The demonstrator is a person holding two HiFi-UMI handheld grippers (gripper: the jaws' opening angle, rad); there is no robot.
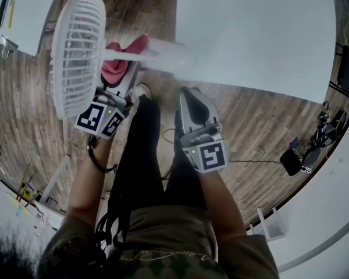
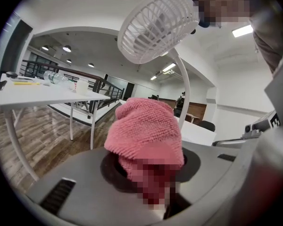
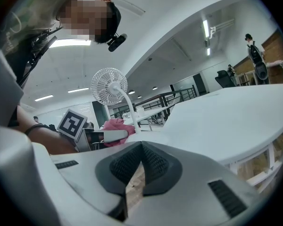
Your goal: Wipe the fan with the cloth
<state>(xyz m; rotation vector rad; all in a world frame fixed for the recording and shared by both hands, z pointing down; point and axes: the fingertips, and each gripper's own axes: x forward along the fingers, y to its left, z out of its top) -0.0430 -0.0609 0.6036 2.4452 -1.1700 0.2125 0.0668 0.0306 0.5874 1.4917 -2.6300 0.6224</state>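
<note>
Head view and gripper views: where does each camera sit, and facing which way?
Head view: on the person's head, facing steeply down at fan, left gripper, right gripper; forearms and legs show.
Left gripper view: on that gripper, facing along fingers shut on the pink cloth, fan overhead; torso shows.
Right gripper view: on that gripper, facing past shut fingers over the white table; left forearm shows.
All three share fan and pink cloth.

The left gripper (image 2: 148,175) had its jaws clamped on a bunched pink cloth (image 2: 146,126) that rose between them. Above it stood the white fan (image 2: 155,25), its round grille on a curved stem. At left, a white table (image 2: 37,95) carried a bottle (image 2: 54,76).
</note>
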